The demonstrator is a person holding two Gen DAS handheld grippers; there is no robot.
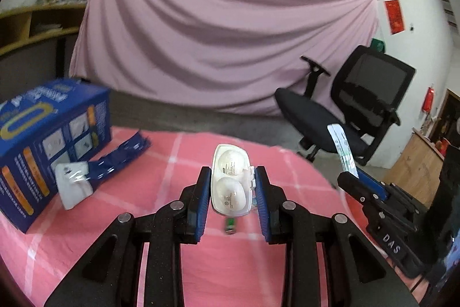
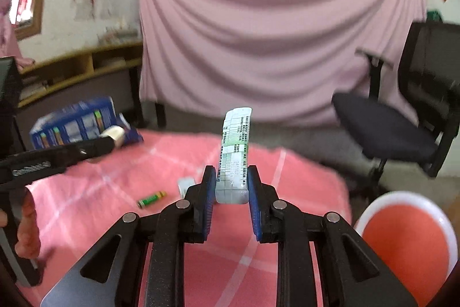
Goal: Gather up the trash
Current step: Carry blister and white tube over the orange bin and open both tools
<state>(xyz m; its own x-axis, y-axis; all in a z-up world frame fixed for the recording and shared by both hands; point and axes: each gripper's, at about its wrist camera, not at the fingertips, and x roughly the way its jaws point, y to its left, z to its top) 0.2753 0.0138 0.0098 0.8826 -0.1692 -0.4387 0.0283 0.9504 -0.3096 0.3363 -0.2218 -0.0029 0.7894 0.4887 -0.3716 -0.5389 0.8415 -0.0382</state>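
left hand-held gripper (image 1: 231, 192) is pinching a clear plastic blister shell (image 1: 230, 181) by its long edges, holding it up off the pink checked bench (image 1: 120, 220). right hand-held gripper (image 2: 231, 186) is clamping a narrow white printed box (image 2: 234, 154) that is standing up past the fingertips, its lower end between the pads. still lying on the bench: a green battery (image 2: 151, 199) and a small pale scrap (image 2: 185, 184) near it, plus a torn blue wrapper (image 1: 120, 157) with a white packet (image 1: 73, 186) leaning against the blue carton (image 1: 51, 146) at the far left. a red bowl with a white rim (image 2: 408, 246) is sitting low on the right, probably the drop spot but cannot tell. risks from here: the blister shell is thin and slick, so it is likely flexing and could pop out of the grip; the tall box is gripped only at its base, so a quick swing could lever it loose. both hands being full, the battery is waiting and could roll if the cloth gets nudged.
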